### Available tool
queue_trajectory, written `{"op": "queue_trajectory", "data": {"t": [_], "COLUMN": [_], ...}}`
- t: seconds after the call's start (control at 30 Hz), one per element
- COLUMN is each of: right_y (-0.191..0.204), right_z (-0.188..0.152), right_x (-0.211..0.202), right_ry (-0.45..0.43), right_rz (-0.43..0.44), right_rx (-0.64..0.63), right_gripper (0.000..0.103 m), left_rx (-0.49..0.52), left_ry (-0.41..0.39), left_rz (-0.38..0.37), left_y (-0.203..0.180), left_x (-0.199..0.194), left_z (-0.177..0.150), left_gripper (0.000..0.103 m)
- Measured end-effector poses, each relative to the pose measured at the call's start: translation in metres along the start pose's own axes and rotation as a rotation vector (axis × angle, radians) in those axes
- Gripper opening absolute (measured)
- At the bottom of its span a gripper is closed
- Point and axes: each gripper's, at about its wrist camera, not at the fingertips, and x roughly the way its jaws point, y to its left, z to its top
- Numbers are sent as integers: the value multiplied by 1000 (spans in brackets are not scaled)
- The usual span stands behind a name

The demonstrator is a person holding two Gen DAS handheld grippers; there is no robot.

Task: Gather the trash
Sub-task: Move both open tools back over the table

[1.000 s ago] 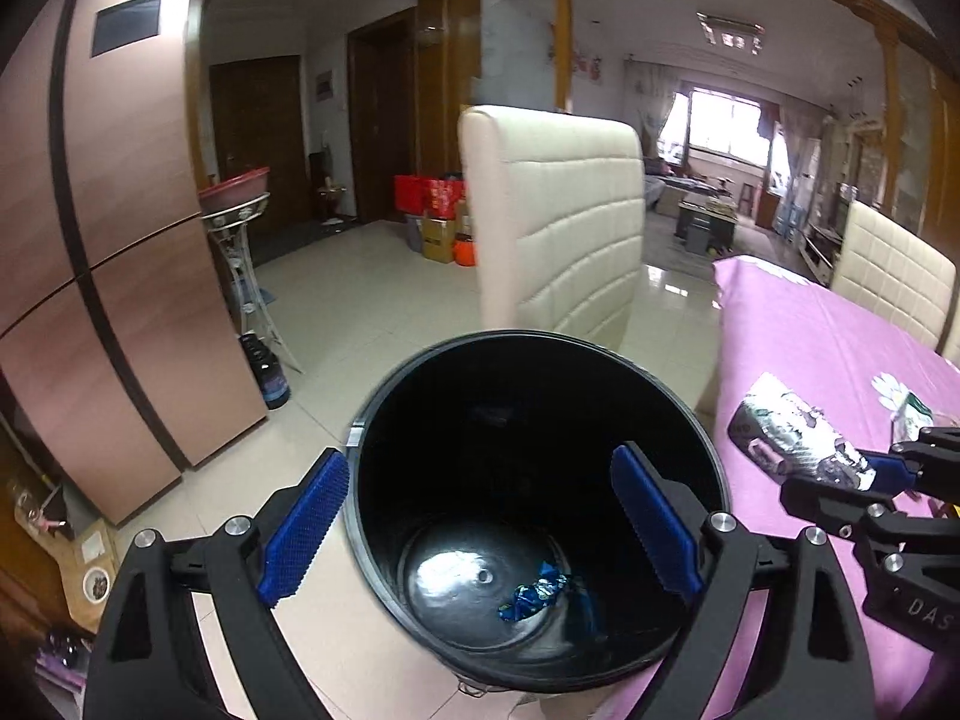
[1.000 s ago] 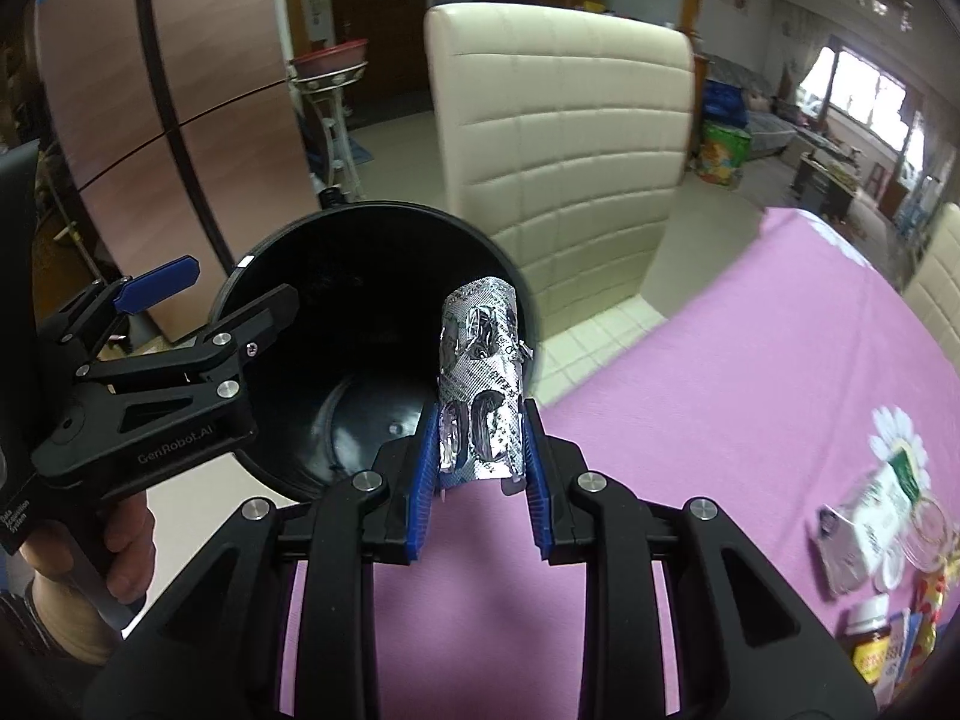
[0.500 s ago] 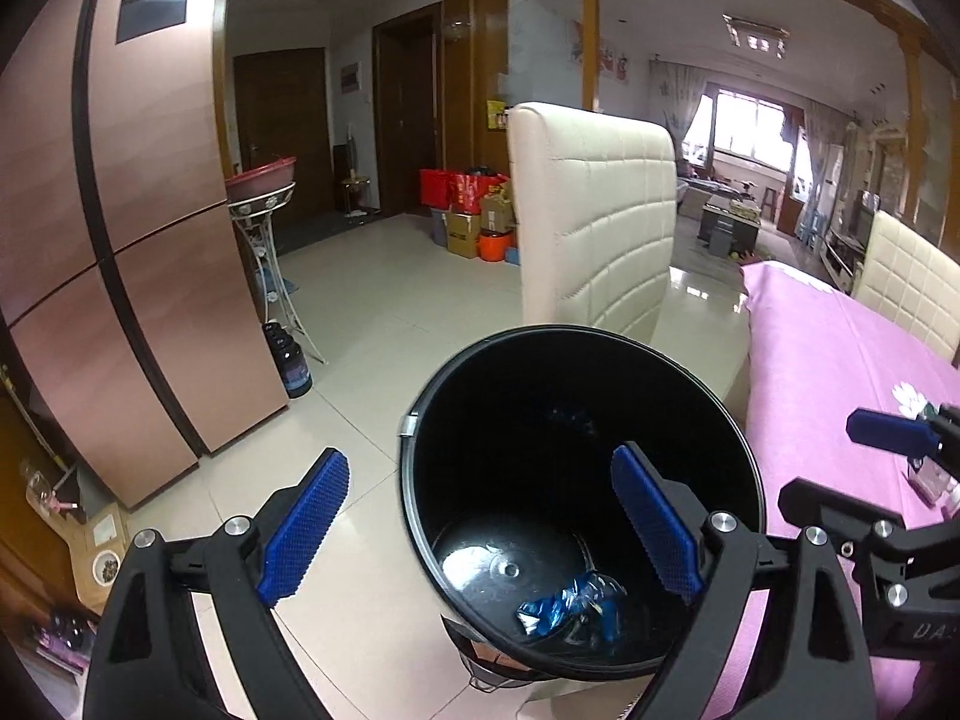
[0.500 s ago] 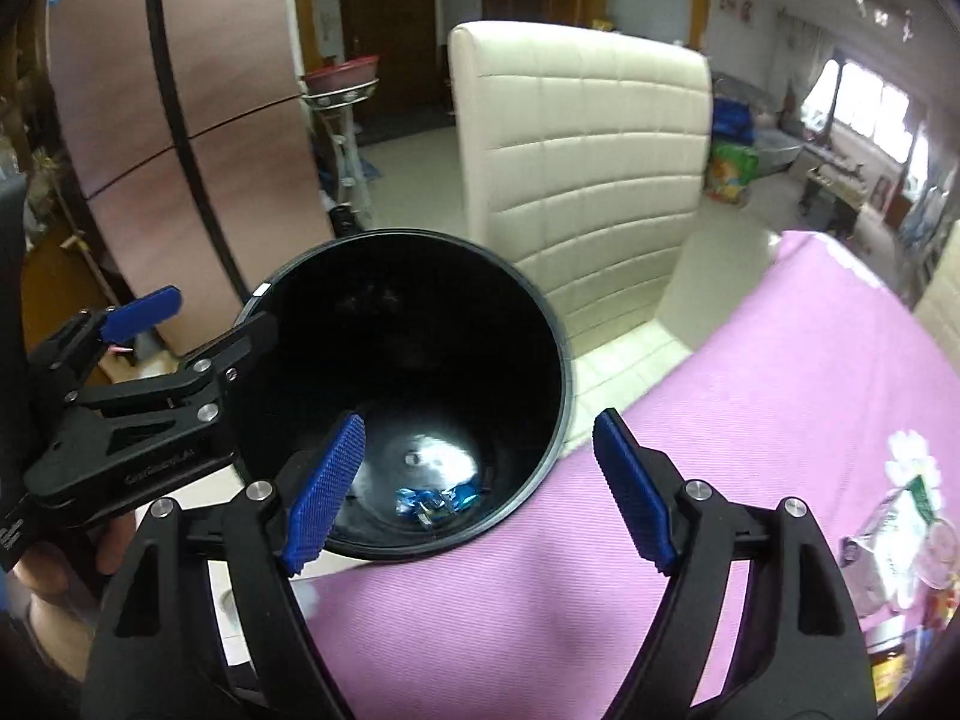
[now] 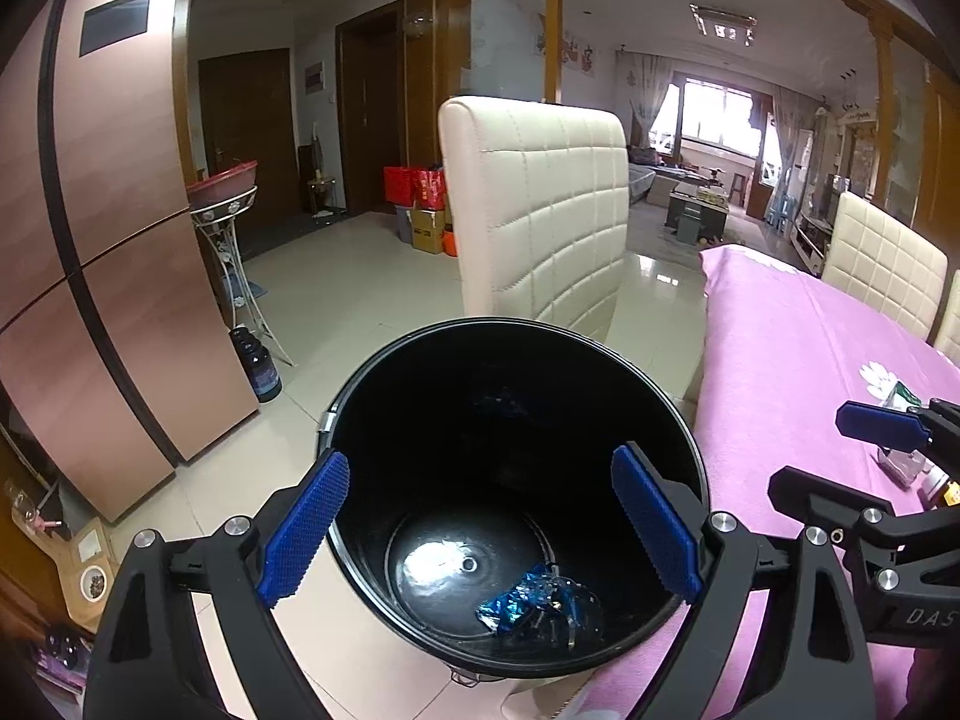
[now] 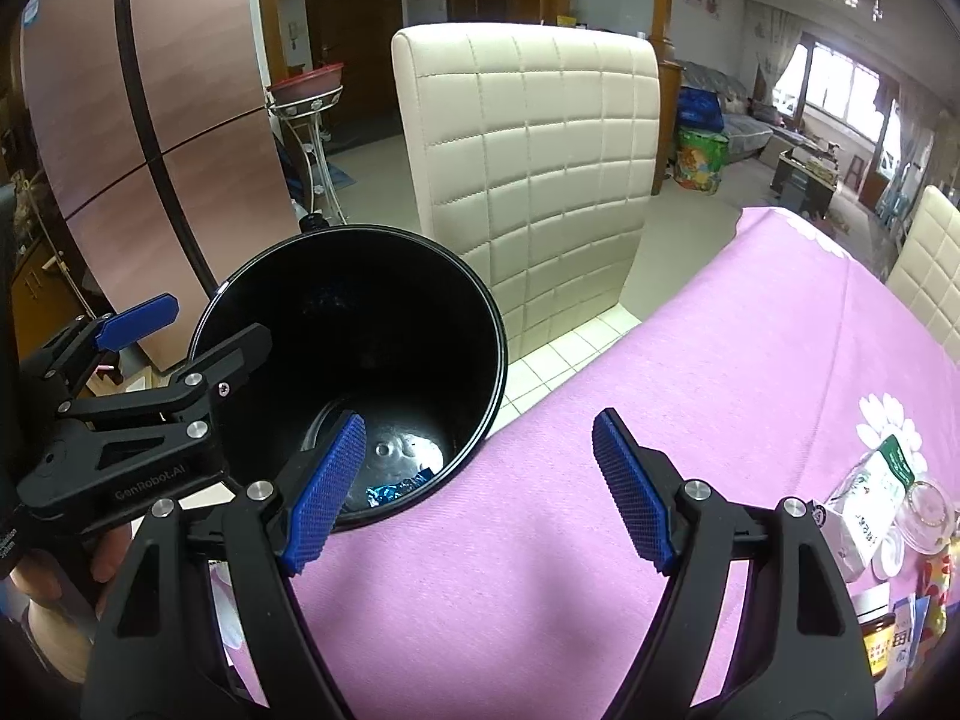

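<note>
Trash left on the worktop looked light, crinkly and slippery; you should have pinched each packet's flat edge. Your right gripper had just opened its jaws, empty, and your left gripper stood wide, empty, over the bin.

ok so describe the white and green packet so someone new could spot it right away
Start at the pink tablecloth and follow it to its right side. The white and green packet lies there below a printed white flower, beside a clear glass jar; nothing else nearby has its green stripe.

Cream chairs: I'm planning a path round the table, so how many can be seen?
3. One chair stands behind the black bin. A second is at the purple table's far side. A third's edge shows beside it. More may be hidden.
</note>
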Motion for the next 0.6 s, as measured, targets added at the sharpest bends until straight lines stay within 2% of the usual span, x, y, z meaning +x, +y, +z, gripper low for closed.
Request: {"op": "queue_trajectory", "data": {"t": [0.6], "right_y": [-15], "right_z": [-8], "right_x": [-4], "right_ry": [-2], "right_rz": [-28], "right_rx": [26], "right_gripper": [77], "left_rx": [58], "left_ry": [6], "left_rz": [-37], "left_y": [-19], "left_x": [-3], "left_z": [-3], "left_gripper": [87]}}
